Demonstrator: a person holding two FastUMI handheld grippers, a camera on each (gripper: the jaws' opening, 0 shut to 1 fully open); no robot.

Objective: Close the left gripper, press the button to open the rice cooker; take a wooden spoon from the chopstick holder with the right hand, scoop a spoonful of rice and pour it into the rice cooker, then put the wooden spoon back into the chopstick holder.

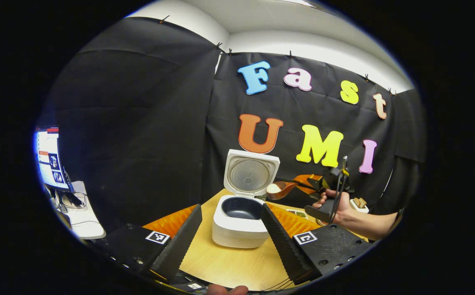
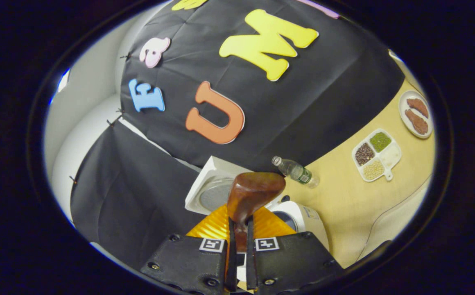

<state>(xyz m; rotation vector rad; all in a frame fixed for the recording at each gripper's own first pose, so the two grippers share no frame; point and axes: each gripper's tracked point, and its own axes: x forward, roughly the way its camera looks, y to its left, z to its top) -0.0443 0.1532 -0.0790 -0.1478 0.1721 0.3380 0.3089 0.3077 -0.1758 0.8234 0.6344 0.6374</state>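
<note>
The white rice cooker [image 1: 237, 231] stands on the table with its lid [image 1: 249, 173] raised and its dark inner pot [image 1: 242, 208] exposed. My left gripper [image 1: 231, 209] is open, fingers spread wide in front of the cooker with nothing between them. To the right, a hand holds my right gripper [image 1: 318, 183], shut on the handle of the wooden spoon [image 1: 280, 189]. White rice fills the spoon's bowl, which hangs level beside the lid, up and right of the pot. In the right gripper view the spoon [image 2: 253, 192] juts from my right gripper [image 2: 240, 224] over the cooker [image 2: 305, 219].
An orange mat [image 1: 171, 220] lies under the cooker. A water bottle [image 2: 297, 172], a divided tray of grains [image 2: 390, 157] and a plate [image 2: 403, 107] with brown pieces are on the wooden table [image 2: 344, 205]. A small white holder [image 1: 359, 203] sits behind the forearm. A monitor [image 1: 49, 157] stands far left.
</note>
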